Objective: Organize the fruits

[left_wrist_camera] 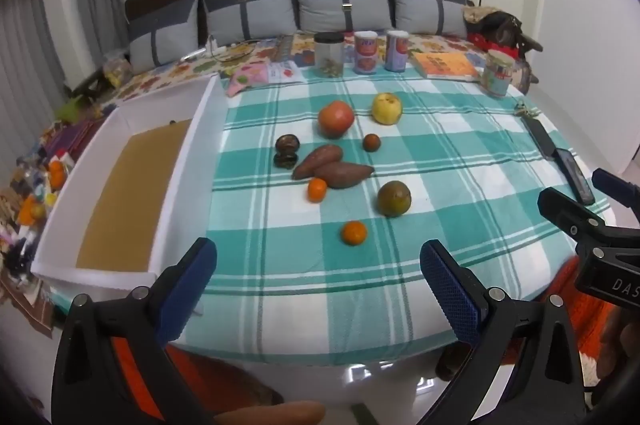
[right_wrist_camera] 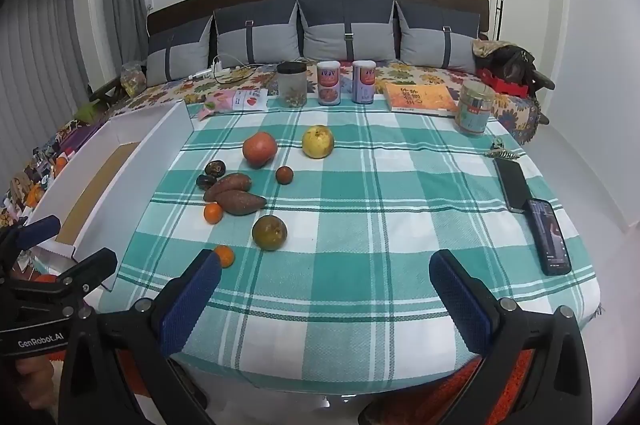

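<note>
Sweet potatoes point(left_wrist_camera: 330, 167) lie lengthwise left-to-right; left gripper point(left_wrist_camera: 318, 289) and right gripper point(right_wrist_camera: 324, 299) fingers wide, empty.

Each claw point(left_wrist_camera: 318, 289) point(right_wrist_camera: 326, 299) is black plastic with blue textured pads point(left_wrist_camera: 450, 291), silver screws and white lettering.

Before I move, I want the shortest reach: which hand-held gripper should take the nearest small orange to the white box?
Left. The nearest small orange lies ahead of the open left hand-held gripper, beside the white box; the right hand-held gripper sits farther away.
</note>
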Available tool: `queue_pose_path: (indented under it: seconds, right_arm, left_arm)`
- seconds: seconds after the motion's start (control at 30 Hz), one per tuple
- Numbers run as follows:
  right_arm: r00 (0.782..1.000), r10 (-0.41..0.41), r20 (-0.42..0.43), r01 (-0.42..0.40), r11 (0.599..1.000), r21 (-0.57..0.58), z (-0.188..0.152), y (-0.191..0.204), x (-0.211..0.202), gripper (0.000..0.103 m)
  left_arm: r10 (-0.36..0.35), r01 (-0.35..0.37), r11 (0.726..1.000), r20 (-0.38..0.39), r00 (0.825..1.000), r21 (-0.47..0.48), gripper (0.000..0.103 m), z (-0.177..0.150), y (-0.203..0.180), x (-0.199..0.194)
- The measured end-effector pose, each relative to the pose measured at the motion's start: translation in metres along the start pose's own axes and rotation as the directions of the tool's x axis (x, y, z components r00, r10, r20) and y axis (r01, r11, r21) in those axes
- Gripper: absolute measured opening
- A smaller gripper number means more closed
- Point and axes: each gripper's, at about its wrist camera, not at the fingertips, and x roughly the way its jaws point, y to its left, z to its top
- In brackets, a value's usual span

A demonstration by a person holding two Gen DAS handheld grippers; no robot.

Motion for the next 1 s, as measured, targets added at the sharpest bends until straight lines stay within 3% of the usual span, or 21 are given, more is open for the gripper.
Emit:
queue_pose_path:
  seconds: [0.3, 0.4, 0.73, 1.0]
  right_arm:
    - [0.999, 0.026, 0.046, -0.026, 1.0, -0.001, -0.003, 0.009, -0.013, 0.103]
    - [0.996, 0.041, 0.081, -0.041, 0.999, 0.001, -0.001, 0.011, -0.02, 0.103]
    - [0.994, -0.033, 0.102, 0.032, 0.999, 0.006, -0.012, 0.014, -0.014, 0.103]
    - [0.987, -0.043, 0.156, 0.04, 0.999, 0.019, -0.013, 0.01, -0.02, 0.103]
  left_arm:
    - [0.016, -0.016, 1.0, 0.032, 0.999, -0.016, 0.102, -0.001, -0.021, -0.009]
    - [-0.019, 0.022, 0.998, 0.052, 0.998, -0.052, 0.102, -0.008, 0.004, -0.007]
    - [-0.019, 0.022, 0.997, 0.039, 0.999, -0.076, 0.102, -0.011, 0.008, -0.005]
    - [0.001, 0.006, 0.996, 0.083, 0.997, -0.085, 0.102, -0.014, 0.008, -0.007]
